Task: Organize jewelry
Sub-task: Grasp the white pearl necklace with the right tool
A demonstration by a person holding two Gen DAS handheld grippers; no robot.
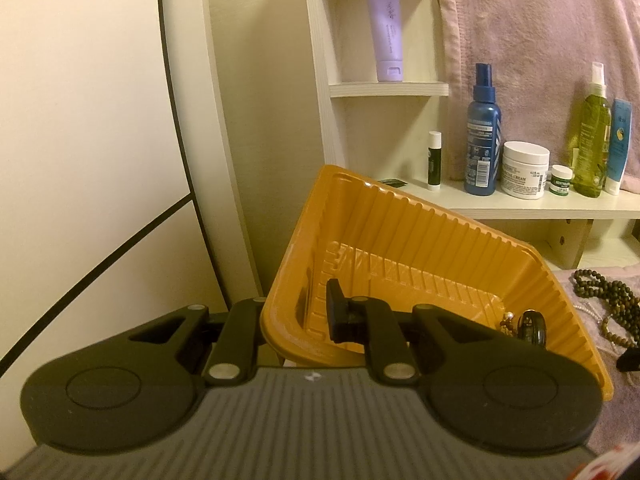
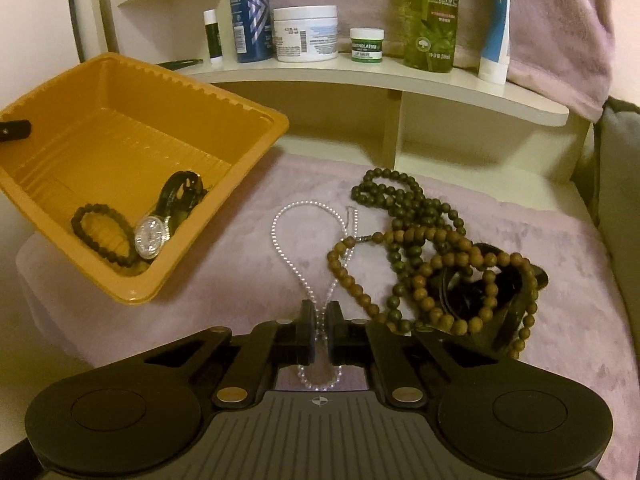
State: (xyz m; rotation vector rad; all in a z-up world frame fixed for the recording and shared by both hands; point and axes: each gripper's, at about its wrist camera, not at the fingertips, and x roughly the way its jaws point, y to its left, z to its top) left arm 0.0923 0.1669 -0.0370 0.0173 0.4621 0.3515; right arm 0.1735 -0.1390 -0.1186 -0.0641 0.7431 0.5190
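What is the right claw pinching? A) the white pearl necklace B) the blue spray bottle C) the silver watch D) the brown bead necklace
A: in the right wrist view the right claw is closed on the white pearl necklace, whose strand runs between its fingers.

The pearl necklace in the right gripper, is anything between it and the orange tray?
Nothing visible blocks it. The right gripper is shut on the pearl necklace, and only bare pink cloth lies between it and the orange tray, which the left gripper holds tilted. The wooden bead strands lie on the other side, touching the pearls.
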